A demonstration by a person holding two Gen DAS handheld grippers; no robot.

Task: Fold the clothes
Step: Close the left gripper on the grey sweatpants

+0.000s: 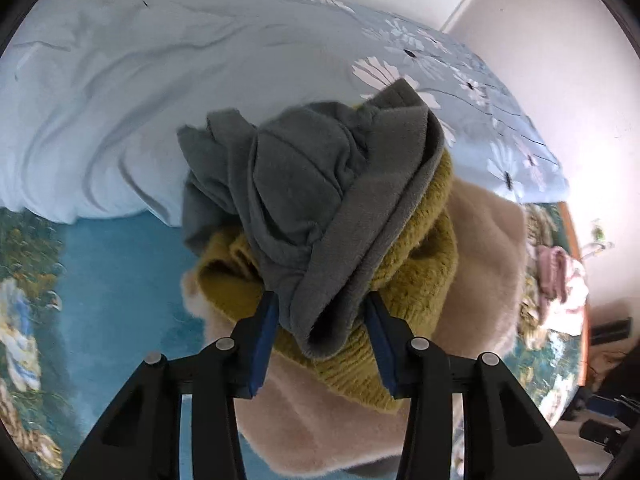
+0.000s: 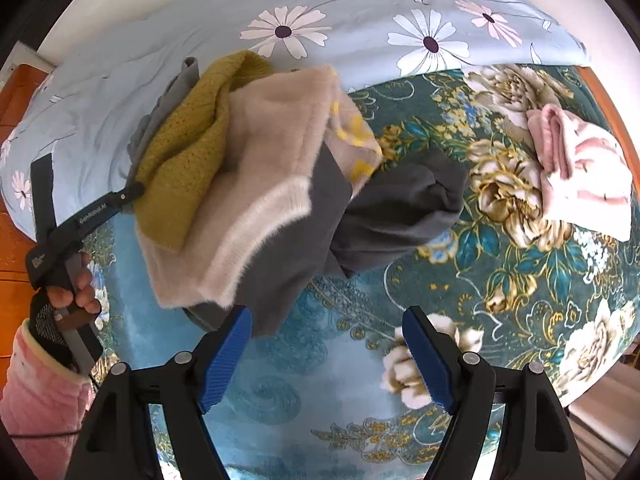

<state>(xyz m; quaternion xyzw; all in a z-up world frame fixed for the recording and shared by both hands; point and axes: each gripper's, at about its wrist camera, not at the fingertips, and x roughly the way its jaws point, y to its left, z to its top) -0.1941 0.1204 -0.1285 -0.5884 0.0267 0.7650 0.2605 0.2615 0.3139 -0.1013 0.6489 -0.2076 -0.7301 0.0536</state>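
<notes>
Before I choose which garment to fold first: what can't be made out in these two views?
- Left wrist view: whether the left gripper pads press the grey fleece; its folds cover them.
- Both views: the beige fluffy garment and mustard knit lie in a heap, shapes hidden.
- Right wrist view: the dark grey garment is partly covered; motion blur.

Bed [image 2: 280, 380], teal floral cover: bearing a pale-blue daisy quilt [image 2: 360, 20] (bunched along the far side), a heap of clothes [image 2: 256, 184] mid-bed, and folded pink clothes [image 2: 580, 176] lying near the right edge.
</notes>
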